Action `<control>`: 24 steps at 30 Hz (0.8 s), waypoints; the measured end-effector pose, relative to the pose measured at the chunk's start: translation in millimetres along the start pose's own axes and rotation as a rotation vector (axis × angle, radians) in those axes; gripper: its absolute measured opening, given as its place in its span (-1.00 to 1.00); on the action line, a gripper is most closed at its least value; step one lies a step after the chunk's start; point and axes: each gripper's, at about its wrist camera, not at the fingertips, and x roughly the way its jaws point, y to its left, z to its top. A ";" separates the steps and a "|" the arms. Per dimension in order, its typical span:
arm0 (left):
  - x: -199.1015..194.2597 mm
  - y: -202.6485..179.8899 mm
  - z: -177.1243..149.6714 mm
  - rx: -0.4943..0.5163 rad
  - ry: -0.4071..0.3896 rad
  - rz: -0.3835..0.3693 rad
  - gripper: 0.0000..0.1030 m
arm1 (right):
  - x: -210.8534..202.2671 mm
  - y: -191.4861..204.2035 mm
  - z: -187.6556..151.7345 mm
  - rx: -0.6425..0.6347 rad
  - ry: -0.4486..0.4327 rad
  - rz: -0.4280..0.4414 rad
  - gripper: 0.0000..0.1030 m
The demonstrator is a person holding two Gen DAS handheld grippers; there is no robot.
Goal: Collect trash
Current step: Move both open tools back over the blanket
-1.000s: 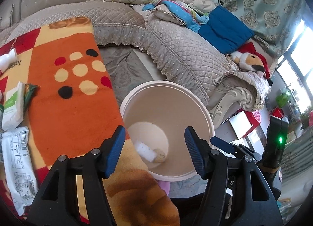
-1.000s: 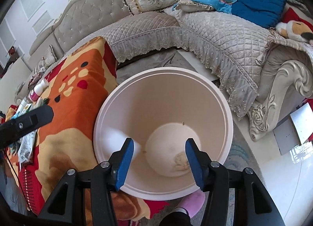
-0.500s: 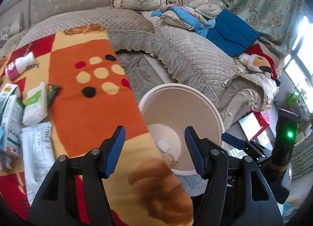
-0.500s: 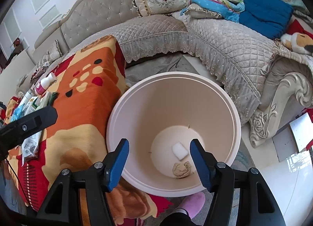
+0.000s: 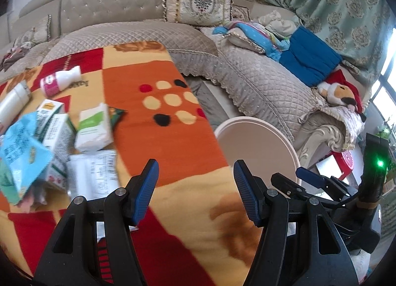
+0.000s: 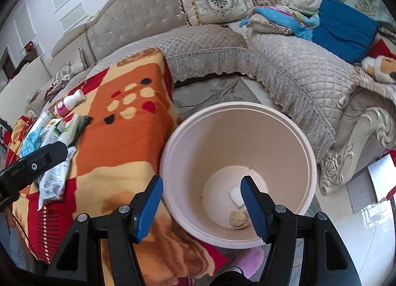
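Between deposits: my left gripper (image 5: 195, 187) and right gripper (image 6: 201, 205) are both spread and empty, the right having just been opening over the bin (image 6: 307, 152), where a white scrap (image 6: 235, 194) and a crumpled wad (image 6: 238, 219) lie. Next, I judge, comes reaching the packets (image 5: 91, 127) heaped on the blanket (image 5: 158, 145).

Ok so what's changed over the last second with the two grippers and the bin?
The left gripper has swung from over the round beige plastic bin toward the litter on the orange patterned blanket, fingers open and empty. The right gripper has just been opening over the bin and holds nothing. A white scrap now lies in the bin beside the tan crumpled wad. The bin hasn't shifted.
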 end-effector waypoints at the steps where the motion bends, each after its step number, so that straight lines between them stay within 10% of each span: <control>1: -2.7 3.0 -0.8 -0.004 -0.003 0.005 0.20 | -0.8 5.1 0.9 -0.006 -0.003 0.007 0.28; 24: -87.2 172.6 -45.6 -0.218 -0.016 0.222 0.20 | 7.3 134.6 6.8 -0.181 0.021 0.168 0.38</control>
